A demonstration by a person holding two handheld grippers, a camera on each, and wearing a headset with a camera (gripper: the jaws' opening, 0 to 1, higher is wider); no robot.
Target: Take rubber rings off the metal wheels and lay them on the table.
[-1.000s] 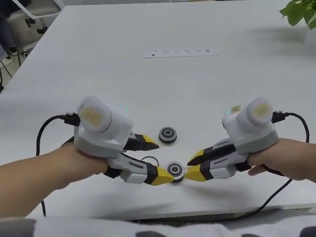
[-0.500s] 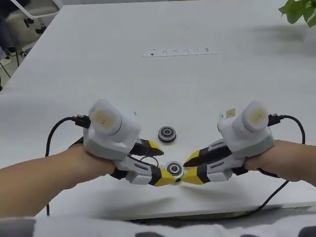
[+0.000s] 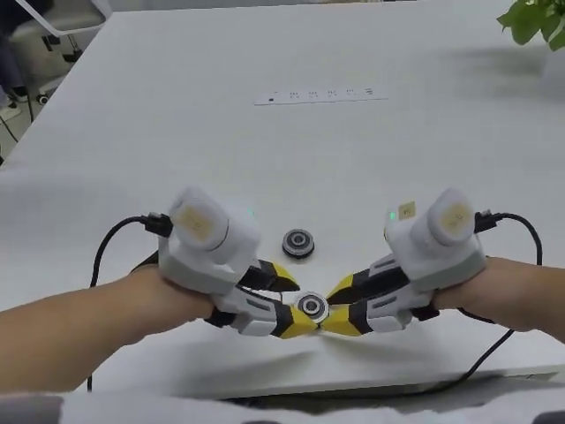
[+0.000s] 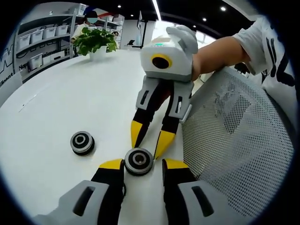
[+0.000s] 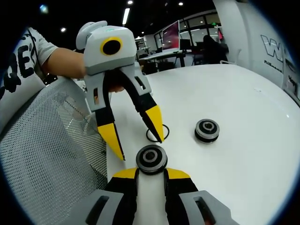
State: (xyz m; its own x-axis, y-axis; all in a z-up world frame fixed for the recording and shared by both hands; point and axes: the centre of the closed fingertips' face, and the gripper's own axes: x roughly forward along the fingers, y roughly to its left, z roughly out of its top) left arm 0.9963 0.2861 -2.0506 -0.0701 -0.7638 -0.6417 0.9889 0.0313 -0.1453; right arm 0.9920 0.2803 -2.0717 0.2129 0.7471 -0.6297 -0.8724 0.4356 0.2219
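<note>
At twelve o'clock in the head view we see a flat white strip [image 3: 322,94], possibly a socket bar; a leafy plant [image 3: 534,22] sits at two o'clock. In the left gripper view a mesh chair back [image 4: 234,136] fills four o'clock, shelves [image 4: 40,42] at ten.

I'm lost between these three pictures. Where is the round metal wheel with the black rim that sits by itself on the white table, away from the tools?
Head view: the lone black-rimmed metal wheel sits just below centre.
Left gripper view: that wheel lies at lower left.
Right gripper view: the wheel lies right of centre.
Shared landmark: the second metal wheel, between the yellow jaw tips.
</note>
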